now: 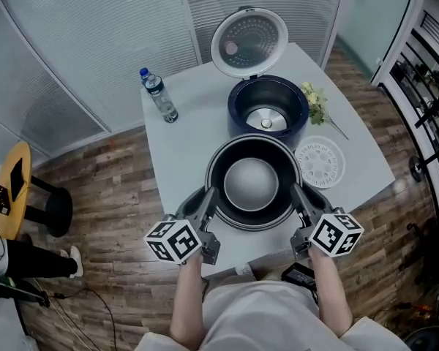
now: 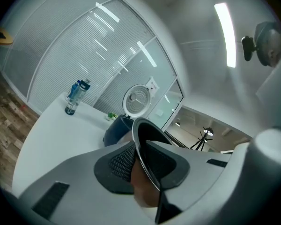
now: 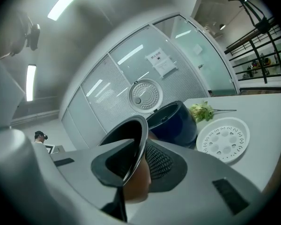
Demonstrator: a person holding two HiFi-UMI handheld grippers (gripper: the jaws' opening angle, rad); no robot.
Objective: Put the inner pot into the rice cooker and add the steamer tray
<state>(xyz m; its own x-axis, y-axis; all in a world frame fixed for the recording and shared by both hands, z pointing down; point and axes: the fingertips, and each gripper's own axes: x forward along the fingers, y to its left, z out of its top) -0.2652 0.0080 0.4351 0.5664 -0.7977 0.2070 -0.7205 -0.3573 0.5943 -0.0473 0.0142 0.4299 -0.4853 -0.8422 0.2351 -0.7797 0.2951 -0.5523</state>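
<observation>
The pot is held above the table's near edge. Its rim is pinched at 9 o'clock by the left tongs and at 3 o'clock by the right tongs. The open cooker stands at 12 o'clock and the tray at 2. The step in hand looks like the carry; next, the pot must be centred level over the cooker, then lowered.

The pot hides part of the worktop beneath it. Print on the bottle and on the notice is too small to read.
</observation>
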